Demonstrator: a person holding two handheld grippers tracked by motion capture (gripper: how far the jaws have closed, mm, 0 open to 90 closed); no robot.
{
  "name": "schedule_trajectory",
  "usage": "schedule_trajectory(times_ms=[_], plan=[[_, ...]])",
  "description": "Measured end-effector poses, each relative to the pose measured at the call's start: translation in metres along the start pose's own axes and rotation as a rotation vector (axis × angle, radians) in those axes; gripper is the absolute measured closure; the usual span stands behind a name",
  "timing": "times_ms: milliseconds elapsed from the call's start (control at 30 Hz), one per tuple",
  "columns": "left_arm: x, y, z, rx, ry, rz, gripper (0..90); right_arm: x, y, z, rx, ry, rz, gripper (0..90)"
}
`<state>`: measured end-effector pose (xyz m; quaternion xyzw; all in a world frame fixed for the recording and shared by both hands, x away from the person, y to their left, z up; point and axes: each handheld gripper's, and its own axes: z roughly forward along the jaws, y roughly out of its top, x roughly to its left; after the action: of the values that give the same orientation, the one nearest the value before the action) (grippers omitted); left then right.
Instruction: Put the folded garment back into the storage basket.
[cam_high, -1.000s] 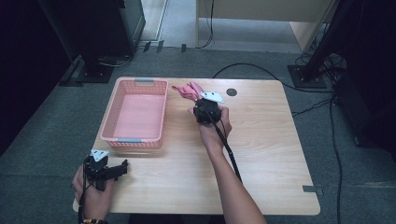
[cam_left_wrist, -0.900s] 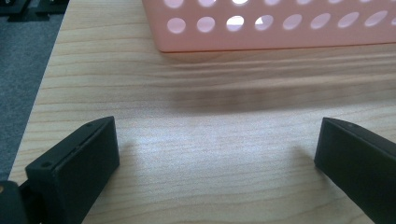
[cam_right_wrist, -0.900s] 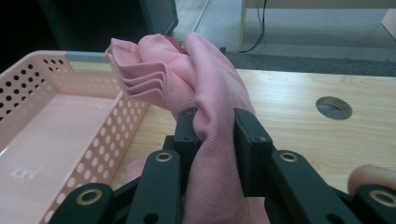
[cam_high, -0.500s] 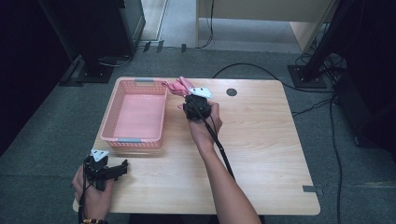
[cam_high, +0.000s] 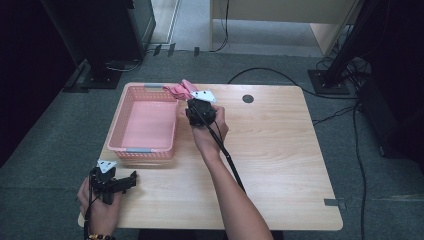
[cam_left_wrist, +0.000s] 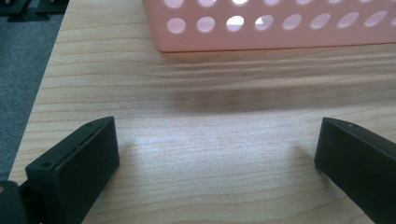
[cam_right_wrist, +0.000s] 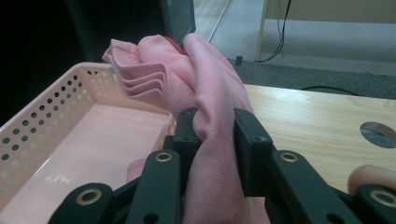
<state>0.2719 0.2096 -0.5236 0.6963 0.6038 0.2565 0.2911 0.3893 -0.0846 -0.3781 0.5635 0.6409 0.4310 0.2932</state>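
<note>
Item: pink cloth (cam_right_wrist: 205, 93), folded, clamped in the right hand-held gripper (cam_high: 200, 111), carried leftward from mid-table to the far rim of the pink basket (cam_high: 116, 131); drop likely next. Left hand-held gripper (cam_left_wrist: 215, 154): jaws wide, empty, idle over the table (cam_high: 280, 150).

Black grippers (cam_high: 200, 111) — grey three-cornered plates, trailing cables — and a beaded bracelet (cam_high: 95, 236).

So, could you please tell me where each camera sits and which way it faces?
High view: above the table, looking down; forearms, left gripper, right gripper.
Left gripper view: low over the wood, open jaws facing the basket.
Right gripper view: jaws clamp the pink cloth beside the basket.
All three share the basket.
</note>
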Motion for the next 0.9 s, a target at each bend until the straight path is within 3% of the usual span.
schedule_trajectory(times_ms=[333,900], plan=[[0.000,0.000,0.000,0.002,0.000,0.000,0.0,0.011,0.004,0.002,-0.005,0.010,-0.009,74.2],[0.000,0.000,0.000,0.002,-0.001,0.000,0.0,0.057,0.006,0.016,0.001,0.045,-0.053,74.2]])
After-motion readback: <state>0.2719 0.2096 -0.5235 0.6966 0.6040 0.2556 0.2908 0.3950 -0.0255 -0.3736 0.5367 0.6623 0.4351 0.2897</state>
